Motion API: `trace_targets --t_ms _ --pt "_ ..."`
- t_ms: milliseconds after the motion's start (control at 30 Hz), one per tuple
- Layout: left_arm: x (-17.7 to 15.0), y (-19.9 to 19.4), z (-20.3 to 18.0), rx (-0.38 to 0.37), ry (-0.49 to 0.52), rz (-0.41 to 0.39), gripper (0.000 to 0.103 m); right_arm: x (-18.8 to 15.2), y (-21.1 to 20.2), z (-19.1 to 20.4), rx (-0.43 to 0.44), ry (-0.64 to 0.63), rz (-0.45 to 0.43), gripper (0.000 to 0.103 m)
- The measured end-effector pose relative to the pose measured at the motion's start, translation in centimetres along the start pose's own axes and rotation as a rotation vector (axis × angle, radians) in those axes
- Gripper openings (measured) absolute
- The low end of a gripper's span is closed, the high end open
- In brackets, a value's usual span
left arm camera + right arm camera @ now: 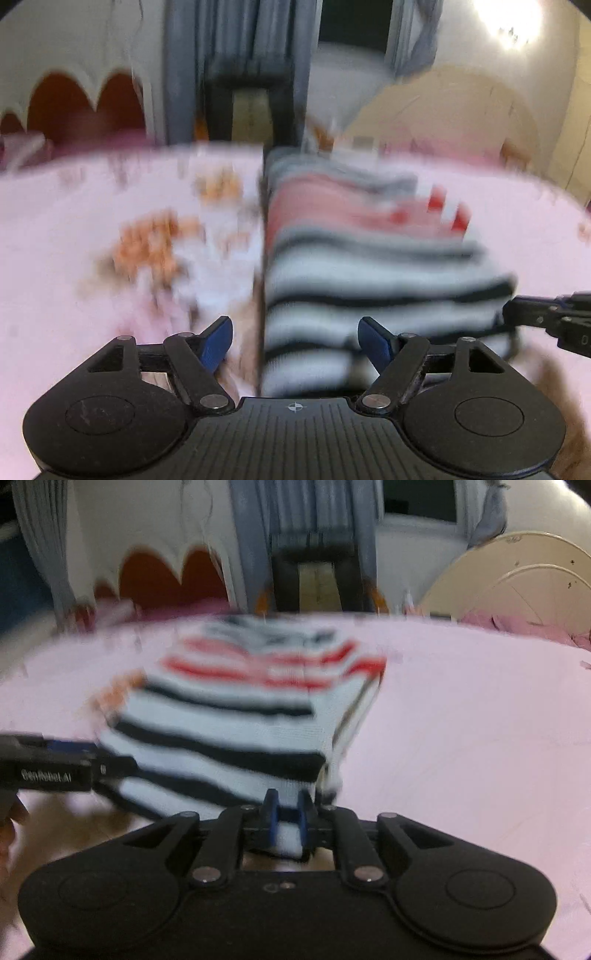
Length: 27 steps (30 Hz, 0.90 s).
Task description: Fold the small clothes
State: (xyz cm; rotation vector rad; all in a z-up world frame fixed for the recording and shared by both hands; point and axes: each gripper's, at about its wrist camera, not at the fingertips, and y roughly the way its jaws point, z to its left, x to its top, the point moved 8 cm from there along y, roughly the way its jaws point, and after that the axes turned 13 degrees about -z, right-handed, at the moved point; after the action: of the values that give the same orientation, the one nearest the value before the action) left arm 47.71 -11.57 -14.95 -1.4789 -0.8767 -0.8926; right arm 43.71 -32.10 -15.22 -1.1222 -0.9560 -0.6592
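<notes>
Two grippers at striped top, one pinching, one wide.
Right gripper point(287, 814) clamps near edge of top point(236, 716); left gripper point(295, 339) spread wide, holding nothing, top's left edge between its fingers. Top lies partly folded on pink sheet point(480, 720). Both views blurred.

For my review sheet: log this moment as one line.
left gripper open, at near hem | right gripper shut on striped garment | garment on pink sheet | frames blurred
</notes>
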Motion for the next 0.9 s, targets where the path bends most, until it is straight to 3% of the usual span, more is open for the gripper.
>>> trace_targets --t_ms 100,233,300,367,433,600,900 --pt "3.9 1.0 -1.4 -0.073 0.008 -0.084 0.075 2.7 0.1 -1.0 -0.002 -0.003 -0.103 0.015" --pt "4.6 6.9 -3.9 -0.161 0.040 -0.014 0.075 4.9 4.9 -2.1 -0.028 0.010 -0.095 0.015" --pt "3.1 9.6 -4.3 -0.168 0.056 0.047 0.076 4.9 7.6 -2.1 -0.027 0.001 -0.055 0.016" --pt "2.2 10.2 -5.7 -0.165 0.186 0.068 0.079 3.5 9.7 -1.7 -0.042 -0.058 0.033 0.017" --pt "2.2 10.2 -6.3 -0.149 0.203 0.082 0.079 3.1 9.9 -1.4 -0.054 -0.108 0.014 0.018" --pt "1.9 10.0 -6.4 -0.138 0.208 0.065 0.079 2.8 9.6 -1.4 -0.066 -0.084 0.000 0.019" --pt "2.2 9.5 -6.4 -0.123 0.235 0.058 0.079 3.3 10.1 -1.3 -0.091 -0.089 0.045 0.019"
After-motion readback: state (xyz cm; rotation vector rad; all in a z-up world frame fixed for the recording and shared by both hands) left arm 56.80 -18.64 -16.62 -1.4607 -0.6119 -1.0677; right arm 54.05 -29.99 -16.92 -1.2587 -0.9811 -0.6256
